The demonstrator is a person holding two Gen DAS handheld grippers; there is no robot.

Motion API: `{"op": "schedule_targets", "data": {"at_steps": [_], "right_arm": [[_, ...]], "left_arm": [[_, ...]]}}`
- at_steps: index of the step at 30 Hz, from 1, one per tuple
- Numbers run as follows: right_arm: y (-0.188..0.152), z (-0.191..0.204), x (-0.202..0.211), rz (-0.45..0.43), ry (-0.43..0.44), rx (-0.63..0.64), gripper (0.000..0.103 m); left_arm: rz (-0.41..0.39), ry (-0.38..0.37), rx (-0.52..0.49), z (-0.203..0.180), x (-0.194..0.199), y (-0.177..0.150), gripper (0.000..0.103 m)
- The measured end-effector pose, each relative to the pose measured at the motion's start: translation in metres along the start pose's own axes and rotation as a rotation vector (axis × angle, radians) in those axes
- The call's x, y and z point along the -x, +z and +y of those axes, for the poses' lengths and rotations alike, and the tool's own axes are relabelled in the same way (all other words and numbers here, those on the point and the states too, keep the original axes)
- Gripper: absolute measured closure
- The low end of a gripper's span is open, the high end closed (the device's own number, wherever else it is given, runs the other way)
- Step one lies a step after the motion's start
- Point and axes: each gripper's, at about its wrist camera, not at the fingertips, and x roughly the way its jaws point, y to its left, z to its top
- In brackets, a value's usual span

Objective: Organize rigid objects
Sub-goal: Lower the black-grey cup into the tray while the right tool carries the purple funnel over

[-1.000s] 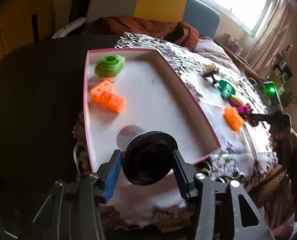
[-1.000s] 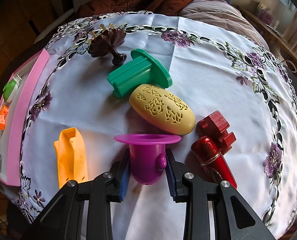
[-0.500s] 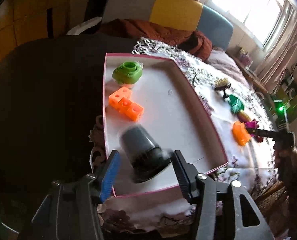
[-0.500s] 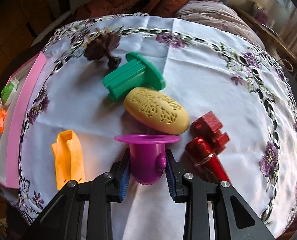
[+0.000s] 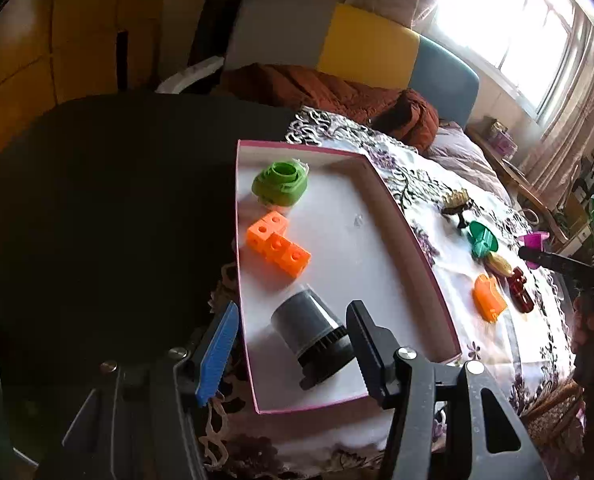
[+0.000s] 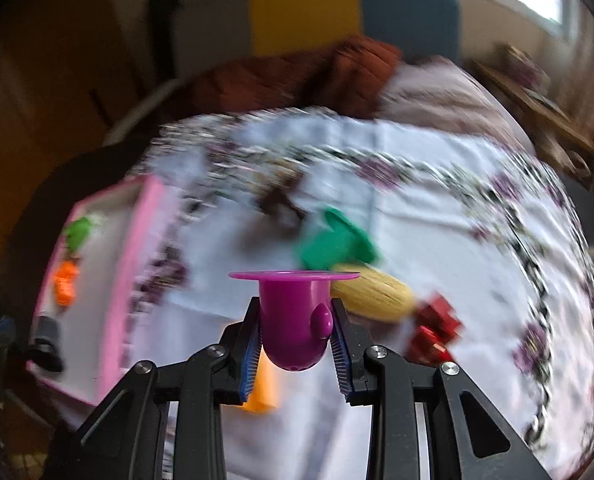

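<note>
A pink-rimmed white tray (image 5: 401,216) holds a green round piece (image 5: 280,183), an orange cube block (image 5: 277,245) and a black cylinder (image 5: 311,330) lying on its side. My left gripper (image 5: 293,344) is open, its fingers on either side of the cylinder and apart from it. My right gripper (image 6: 297,344) is shut on a purple flanged cup (image 6: 295,320) and holds it above the tablecloth; it also shows in the left wrist view (image 5: 533,242). The right wrist view is motion-blurred.
On the flowered tablecloth (image 6: 437,216) lie a green flanged piece (image 6: 337,244), a yellow oval (image 6: 371,292), red pieces (image 6: 433,330), an orange piece (image 6: 263,388) and a dark brown ornament (image 6: 277,196). The tray (image 6: 145,248) is at the left. A sofa stands behind.
My left gripper opened, let go of the black cylinder in the tray and drew back. My right gripper lifted the purple cup off the cloth.
</note>
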Motion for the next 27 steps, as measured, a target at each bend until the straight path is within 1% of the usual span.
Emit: {"op": "schedule_targets", "data": {"at_steps": [3, 6, 8, 10, 13, 18, 23, 27], "right_arm": [[0.009, 0.042, 0.001, -0.017, 0.088, 0.078, 0.071], [0.015, 0.088, -0.010, -0.006, 0.166, 0.145, 0.071], [0.019, 0.119, -0.022, 0.019, 0.222, 0.183, 0.071], [0.021, 0.149, -0.034, 0.041, 0.247, 0.229, 0.071], [0.018, 0.185, -0.058, 0.097, 0.288, 0.264, 0.071], [0.018, 0.221, -0.090, 0.163, 0.291, 0.299, 0.071], [0.022, 0.238, -0.110, 0.196, 0.279, 0.285, 0.071], [0.029, 0.247, -0.130, 0.223, 0.250, 0.257, 0.070]], "left_arm": [[-0.009, 0.020, -0.005, 0.001, 0.002, 0.001, 0.046], [-0.014, 0.024, -0.001, 0.003, 0.003, 0.001, 0.046], [-0.020, 0.030, -0.002, 0.005, 0.005, 0.001, 0.046], [-0.025, 0.036, -0.005, 0.006, 0.006, 0.001, 0.046], [-0.023, 0.039, -0.001, 0.008, 0.006, 0.001, 0.046], [-0.020, 0.062, 0.001, 0.014, 0.004, 0.000, 0.046], [-0.010, 0.061, 0.019, 0.020, 0.002, -0.001, 0.046], [-0.002, 0.057, 0.036, 0.025, 0.001, -0.002, 0.046]]}}
